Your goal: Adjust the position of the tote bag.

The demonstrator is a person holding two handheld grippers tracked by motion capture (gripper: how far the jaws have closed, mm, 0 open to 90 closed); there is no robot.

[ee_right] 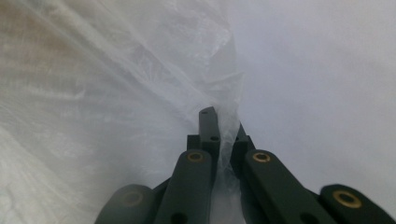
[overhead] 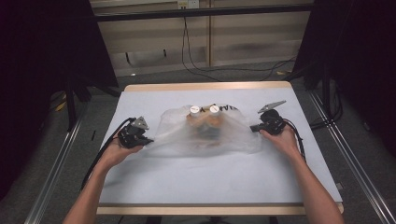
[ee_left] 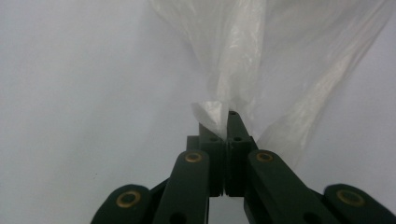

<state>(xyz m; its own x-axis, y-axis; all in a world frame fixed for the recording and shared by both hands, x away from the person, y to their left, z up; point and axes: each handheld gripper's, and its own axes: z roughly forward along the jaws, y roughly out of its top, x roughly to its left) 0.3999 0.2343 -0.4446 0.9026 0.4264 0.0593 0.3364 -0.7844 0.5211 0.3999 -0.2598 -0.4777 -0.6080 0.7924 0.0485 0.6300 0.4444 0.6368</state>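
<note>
Thin crinkled translucent plastic bag point(overhead: 205, 133)

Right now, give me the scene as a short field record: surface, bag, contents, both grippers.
surface: table with a pale cover
bag: translucent plastic bag, lying mid-table, stretched between the two grippers
contents: two white round caps on items inside the bag; the items themselves are blurred
left gripper: fingers shut on the bag's left edge
right gripper: fingers shut on the bag's right edge
</note>
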